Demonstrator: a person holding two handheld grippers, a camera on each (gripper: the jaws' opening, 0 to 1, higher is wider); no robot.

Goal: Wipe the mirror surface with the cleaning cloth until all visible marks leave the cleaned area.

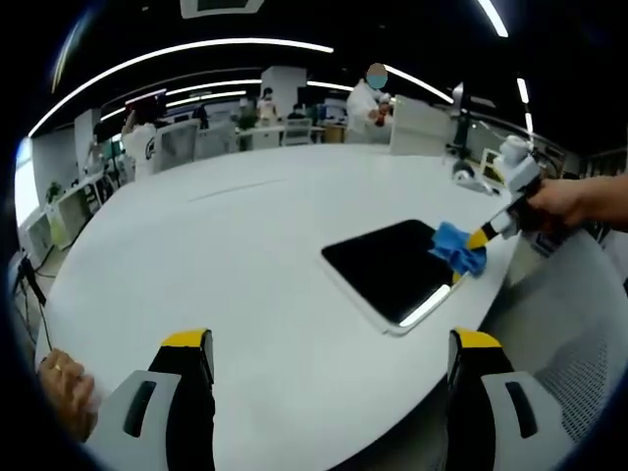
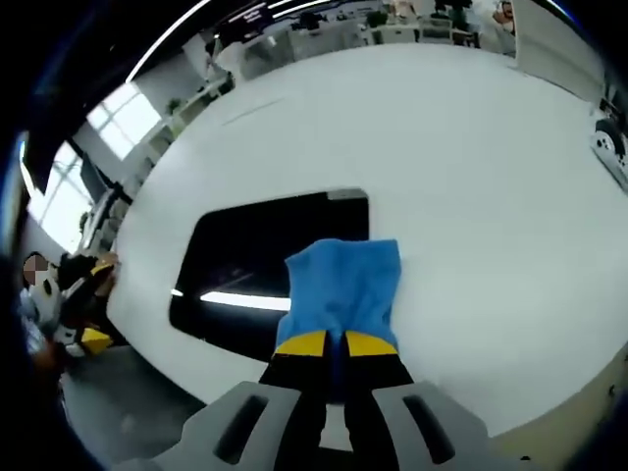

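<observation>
right gripper [image 2: 337, 345] jaws clamped on the blue cleaning cloth [image 2: 345, 285], pressing it flat against the dark mirror [image 2: 245, 260] for wiping (near its edge). left gripper [image 1: 329, 358] jaws apart, empty, hovering over the white worktop [image 1: 235, 245].

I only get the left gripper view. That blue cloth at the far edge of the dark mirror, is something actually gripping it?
Observer: Yes. In the right gripper view the right gripper has its yellow-tipped jaws closed together on the blue cloth.
Operator: Is the cloth on the glass?
Observer: Partly. It lies over the mirror edge, one side hanging over the white table.
Operator: What does the mirror show from there?
Observer: A bright strip of reflected light beside the cloth.
Operator: And my own gripper?
Observer: The left gripper has its jaws wide apart, with nothing between them.
</observation>
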